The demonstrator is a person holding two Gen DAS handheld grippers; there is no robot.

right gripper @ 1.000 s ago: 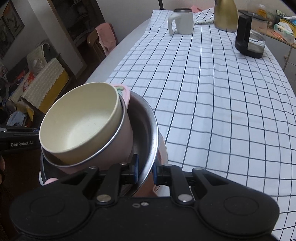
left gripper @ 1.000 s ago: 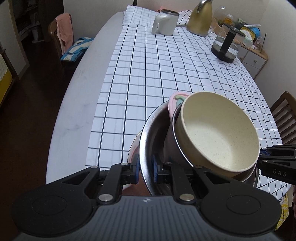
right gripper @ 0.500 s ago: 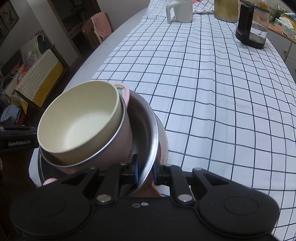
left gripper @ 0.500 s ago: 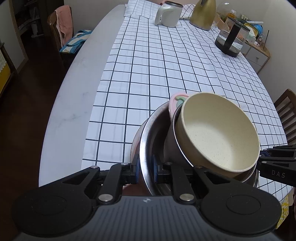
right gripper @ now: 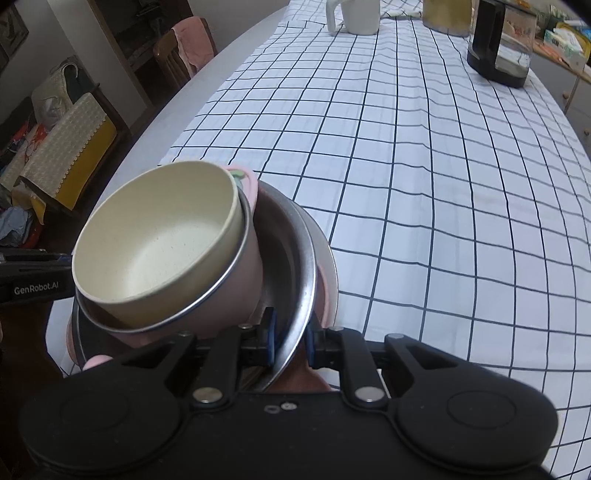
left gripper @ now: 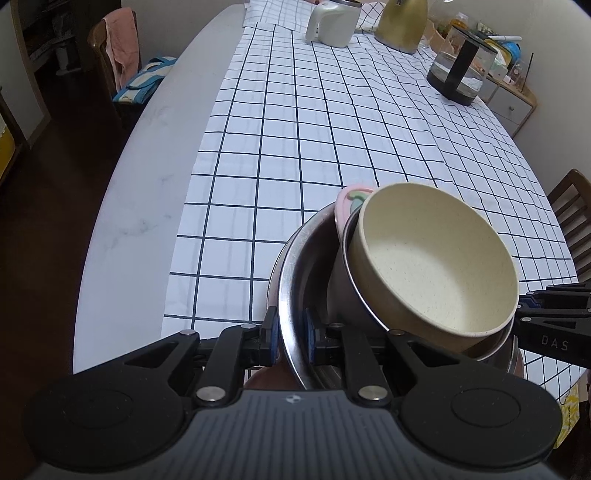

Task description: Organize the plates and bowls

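A nested stack hangs over the near end of the checked tablecloth (left gripper: 332,147). A cream bowl (left gripper: 436,266) sits in a pink steel-rimmed bowl (right gripper: 236,295), which leans inside a wide steel bowl (left gripper: 295,273); a pink plate (right gripper: 328,284) lies under it. My left gripper (left gripper: 290,332) is shut on the steel bowl's left rim. On the opposite rim my right gripper (right gripper: 290,339) is shut too, its fingers (left gripper: 546,310) visible at the right edge of the left wrist view. The stack's underside is hidden.
At the table's far end stand a white mug (left gripper: 332,22), a gold kettle (left gripper: 402,26) and a black-handled glass carafe (left gripper: 461,74). A chair with a pink cloth (left gripper: 118,55) stands left of the table, another chair (left gripper: 572,214) right. The bare tabletop (left gripper: 140,192) borders the cloth.
Both grippers and the stack have sunk closer to the tablecloth. The grips on the steel bowl's rim are unchanged.
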